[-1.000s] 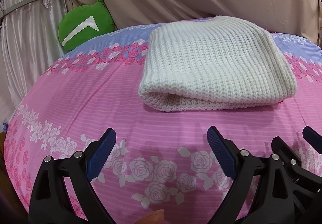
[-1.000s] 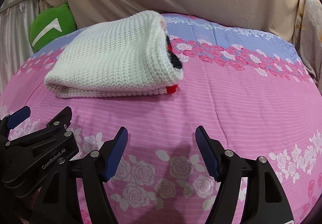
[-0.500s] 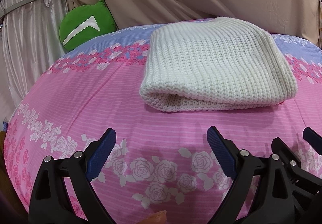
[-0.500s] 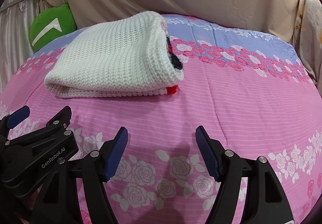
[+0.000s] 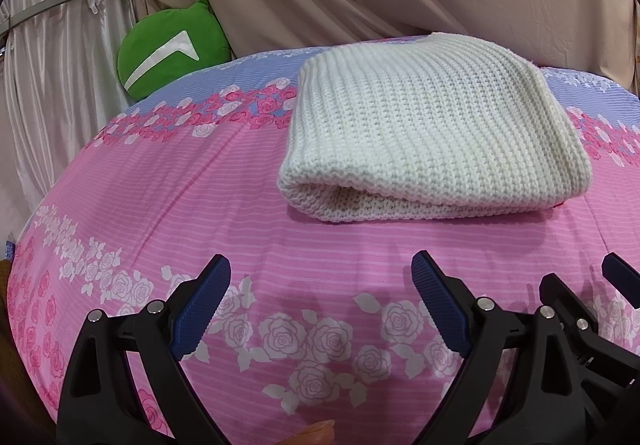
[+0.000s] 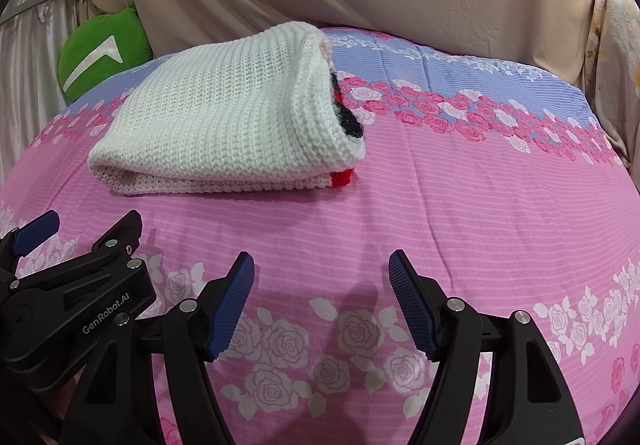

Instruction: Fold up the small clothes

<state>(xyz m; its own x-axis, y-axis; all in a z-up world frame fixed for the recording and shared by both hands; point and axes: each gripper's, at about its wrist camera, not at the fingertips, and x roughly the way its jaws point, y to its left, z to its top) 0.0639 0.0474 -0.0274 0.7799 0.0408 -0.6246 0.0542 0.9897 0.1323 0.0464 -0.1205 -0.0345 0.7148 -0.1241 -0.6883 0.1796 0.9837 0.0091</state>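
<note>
A bed (image 5: 192, 205) covered in a pink sheet with white and pink rose bands and a lilac far strip carries a folded white knit garment (image 5: 432, 133), with a green cushion (image 5: 168, 45) at its far-left edge.

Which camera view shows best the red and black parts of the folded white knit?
The right wrist view: the folded white knit turns its open end there, with black and red yarn showing. The left wrist view shows only white knit, with a faint red trace underneath.
</note>
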